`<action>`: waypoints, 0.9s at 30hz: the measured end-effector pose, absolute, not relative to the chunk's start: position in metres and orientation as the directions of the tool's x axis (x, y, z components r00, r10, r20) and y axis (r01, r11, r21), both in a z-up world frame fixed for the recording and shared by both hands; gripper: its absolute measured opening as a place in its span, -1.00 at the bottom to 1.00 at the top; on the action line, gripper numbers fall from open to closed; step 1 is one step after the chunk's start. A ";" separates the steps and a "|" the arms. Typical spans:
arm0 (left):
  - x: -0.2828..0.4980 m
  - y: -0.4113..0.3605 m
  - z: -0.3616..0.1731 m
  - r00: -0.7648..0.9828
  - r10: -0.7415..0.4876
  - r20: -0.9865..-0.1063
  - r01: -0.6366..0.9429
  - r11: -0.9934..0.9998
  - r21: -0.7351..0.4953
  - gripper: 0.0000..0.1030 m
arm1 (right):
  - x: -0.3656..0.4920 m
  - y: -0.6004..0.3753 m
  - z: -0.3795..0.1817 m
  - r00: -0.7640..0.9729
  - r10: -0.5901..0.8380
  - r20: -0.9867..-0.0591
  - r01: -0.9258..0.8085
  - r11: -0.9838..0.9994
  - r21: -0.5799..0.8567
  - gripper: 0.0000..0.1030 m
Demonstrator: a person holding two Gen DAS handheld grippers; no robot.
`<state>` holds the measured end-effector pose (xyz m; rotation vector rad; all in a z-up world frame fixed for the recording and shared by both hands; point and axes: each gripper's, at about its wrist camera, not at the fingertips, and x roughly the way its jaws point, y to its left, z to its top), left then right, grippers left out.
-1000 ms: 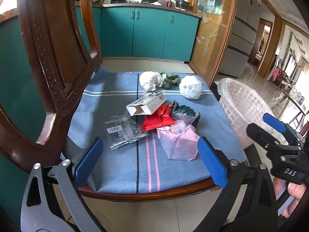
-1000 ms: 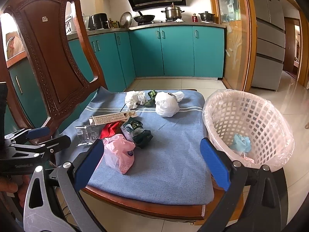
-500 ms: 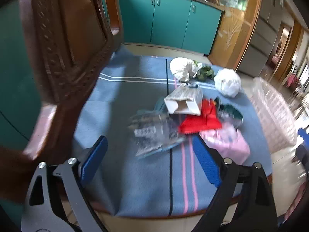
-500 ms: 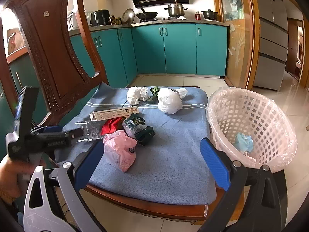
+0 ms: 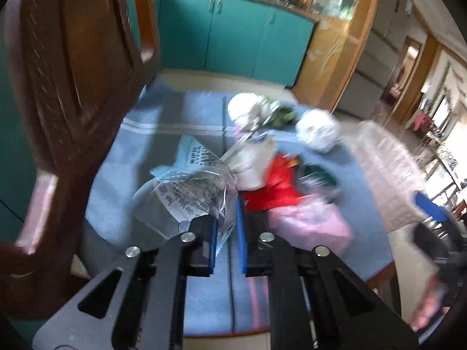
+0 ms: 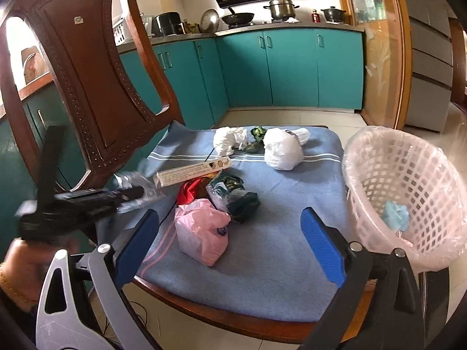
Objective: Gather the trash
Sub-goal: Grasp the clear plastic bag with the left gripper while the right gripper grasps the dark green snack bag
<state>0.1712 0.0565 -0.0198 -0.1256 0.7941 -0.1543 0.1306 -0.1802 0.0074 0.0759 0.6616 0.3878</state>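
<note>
At far left, a carved wooden chair back rises over a seat covered by a blue cloth. The left gripper has its blue pads nearly together, pinching a clear printed wrapper at the cloth's left side. Moving right, loose trash lies in a cluster: a long box, red wrapper, pink bag, dark packet, and two white bags farther back. The right gripper hangs wide open, holding nothing. At right, the basket holds one blue scrap. Most of the collecting appears left to do.
</note>
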 end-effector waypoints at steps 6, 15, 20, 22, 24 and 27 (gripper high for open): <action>0.119 0.055 0.034 0.818 -0.193 -0.542 0.134 0.980 -0.147 -0.93 | 0.156 -0.162 -0.003 0.734 0.325 -0.597 -0.329 0.938 0.106 0.77; 0.115 0.054 0.038 0.824 -0.204 -0.528 0.166 0.979 -0.119 -0.94 | 0.225 -0.150 -0.041 0.580 0.377 -0.722 -0.314 0.921 0.230 -0.16; 0.112 0.054 0.041 0.823 -0.233 -0.518 0.187 0.972 -0.140 -0.94 | 0.208 -0.163 -0.019 0.636 0.359 -0.683 -0.300 0.931 0.209 -0.42; 0.111 0.052 0.043 0.822 -0.251 -0.510 0.198 0.968 -0.157 -0.94 | 0.190 -0.173 0.000 0.675 0.360 -0.644 -0.306 0.931 0.199 -0.43; 0.109 0.048 0.043 0.818 -0.263 -0.512 0.212 0.965 -0.158 -0.93 | 0.169 -0.185 0.020 0.700 0.377 -0.606 -0.315 0.925 0.212 -0.43; 0.109 0.038 0.041 0.810 -0.274 -0.519 0.230 0.962 -0.149 -0.94 | 0.141 -0.194 0.042 0.734 0.391 -0.556 -0.330 0.920 0.211 -0.43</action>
